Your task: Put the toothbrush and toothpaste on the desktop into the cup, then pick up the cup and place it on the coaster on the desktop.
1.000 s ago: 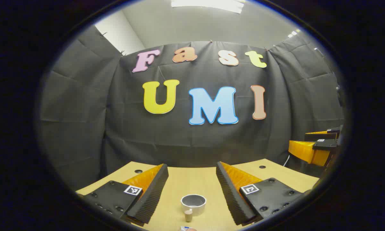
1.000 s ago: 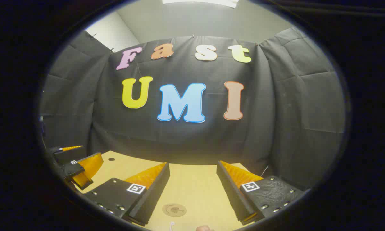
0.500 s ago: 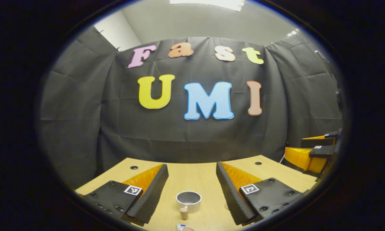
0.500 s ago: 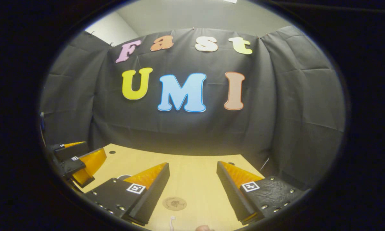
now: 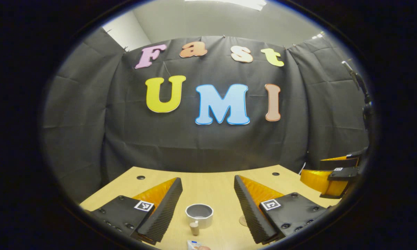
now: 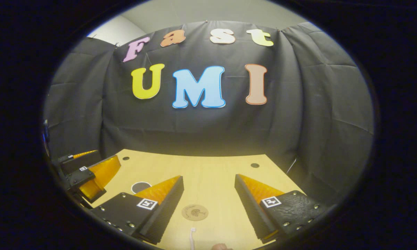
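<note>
Both hand-held grippers hang above a pale wooden desk (image 5: pixel 208 185) with their jaws spread wide and nothing between them. Seen from the left gripper (image 5: pixel 208 208), one grey cup (image 5: pixel 199 215) stands on the desk straight ahead between the fingers; just in front of it is a small brown-capped item (image 5: pixel 194 227), and at the bottom edge the end of what looks like the toothpaste tube (image 5: pixel 193 244). From the right gripper (image 6: pixel 209 205), one round brown coaster (image 6: pixel 194 212) lies flat ahead, with a single white toothbrush (image 6: pixel 192 236) on the desk nearer the camera; the cup's dark mouth (image 6: pixel 141 186) shows off to its left. The job appears to be at its opening step: nothing is in the cup and the cup is off the coaster. Each gripper would next need to tip down and lower over its item before closing.
</note>
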The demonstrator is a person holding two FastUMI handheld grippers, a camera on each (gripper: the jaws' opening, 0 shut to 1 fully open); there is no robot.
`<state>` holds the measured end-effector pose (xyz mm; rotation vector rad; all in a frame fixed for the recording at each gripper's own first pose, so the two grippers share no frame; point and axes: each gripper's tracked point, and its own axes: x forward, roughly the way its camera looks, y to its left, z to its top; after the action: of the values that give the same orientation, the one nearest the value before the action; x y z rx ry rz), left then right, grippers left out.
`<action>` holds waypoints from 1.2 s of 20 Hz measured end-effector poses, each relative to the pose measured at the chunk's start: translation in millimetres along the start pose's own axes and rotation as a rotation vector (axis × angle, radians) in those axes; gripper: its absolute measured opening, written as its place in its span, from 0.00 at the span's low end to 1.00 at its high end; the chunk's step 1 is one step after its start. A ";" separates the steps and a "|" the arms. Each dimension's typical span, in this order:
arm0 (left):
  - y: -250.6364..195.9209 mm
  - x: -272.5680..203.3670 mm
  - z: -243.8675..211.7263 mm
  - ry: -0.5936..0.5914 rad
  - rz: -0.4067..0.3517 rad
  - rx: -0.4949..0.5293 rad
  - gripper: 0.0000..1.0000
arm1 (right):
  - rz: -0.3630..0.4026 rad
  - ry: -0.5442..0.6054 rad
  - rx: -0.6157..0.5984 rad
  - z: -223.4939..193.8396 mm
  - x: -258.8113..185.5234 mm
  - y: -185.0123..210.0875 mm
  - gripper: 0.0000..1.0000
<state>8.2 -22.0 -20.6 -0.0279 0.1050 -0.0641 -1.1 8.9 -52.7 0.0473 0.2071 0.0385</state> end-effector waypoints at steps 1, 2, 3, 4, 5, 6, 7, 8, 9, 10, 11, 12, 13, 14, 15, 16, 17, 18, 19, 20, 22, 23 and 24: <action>0.8 2.6 -3.9 0.018 -0.002 -0.001 0.94 | 0.006 0.013 0.004 -2.0 1.1 0.9 0.93; 2.0 4.3 -9.6 0.039 -0.003 -0.004 0.94 | 0.013 0.026 0.007 -6.2 1.9 3.4 0.93; 2.9 5.2 -15.8 0.060 -0.006 -0.010 0.94 | 0.020 0.045 0.008 -10.3 3.0 4.6 0.93; 3.7 7.3 -22.5 0.092 -0.012 -0.019 0.98 | 0.027 0.068 0.009 -15.9 4.4 6.1 0.93; 3.5 9.1 -29.8 0.121 -0.022 -0.027 0.98 | 0.034 0.100 0.008 -22.6 5.9 6.9 0.93; 2.1 10.3 -39.9 0.158 -0.035 -0.037 0.96 | 0.038 0.130 0.007 -30.5 6.8 7.3 0.93; 2.2 8.3 -52.3 0.196 -0.043 -0.051 0.94 | 0.044 0.161 0.004 -37.9 8.9 8.2 0.93; 1.6 7.3 -61.9 0.233 -0.051 -0.069 0.94 | 0.045 0.191 -0.001 -46.1 10.8 9.4 0.93; 1.7 6.6 -70.7 0.271 -0.057 -0.087 0.94 | 0.047 0.224 -0.003 -54.1 13.1 10.8 0.93; 4.0 2.3 -80.1 0.304 -0.054 -0.100 0.94 | 0.053 0.260 -0.001 -63.9 14.0 13.4 0.93; 6.0 1.3 -87.4 0.334 -0.049 -0.107 0.96 | 0.058 0.299 0.002 -73.2 15.6 15.3 0.93; 9.6 1.2 -93.1 0.358 -0.039 -0.108 0.94 | 0.061 0.337 0.006 -80.2 17.0 17.1 0.93; 15.0 -1.5 -100.2 0.387 -0.026 -0.101 0.96 | 0.065 0.371 0.010 -89.5 17.5 17.9 0.93; 16.7 -2.8 -106.9 0.417 -0.021 -0.097 0.96 | 0.068 0.411 0.010 -97.1 18.9 19.6 0.93; 19.0 -4.4 -112.4 0.450 -0.018 -0.097 0.96 | 0.075 0.451 0.008 -105.4 19.0 22.5 0.94; 19.9 -6.7 -123.7 0.496 -0.019 -0.102 0.96 | 0.085 0.493 0.004 -113.1 19.6 25.6 0.93; 20.0 -9.4 -131.2 0.530 -0.021 -0.113 0.94 | 0.091 0.526 0.000 -118.7 20.7 28.5 0.92; 20.9 -14.0 -141.2 0.578 -0.021 -0.122 0.94 | 0.096 0.563 -0.003 -119.9 19.0 28.9 0.94; 20.8 -19.2 -149.7 0.621 -0.022 -0.127 0.96 | 0.103 0.598 -0.001 -121.4 18.8 29.9 0.94; 21.4 -23.2 -159.0 0.668 -0.021 -0.129 0.94 | 0.108 0.632 0.006 -120.5 19.4 30.8 0.94; 21.4 -28.6 -174.0 0.743 -0.024 -0.131 0.94 | 0.117 0.704 0.014 -126.3 18.4 29.5 0.94; 22.1 -29.9 -180.3 0.780 -0.023 -0.126 0.96 | 0.120 0.740 0.017 -129.6 18.6 29.6 0.94; 22.4 -32.9 -187.9 0.812 -0.022 -0.129 0.97 | 0.126 0.775 0.022 -130.4 18.4 29.9 0.94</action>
<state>-42.9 -2.1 -204.7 -0.1316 0.9213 -0.0872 -11.0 45.1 -182.5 0.0655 0.9790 0.1802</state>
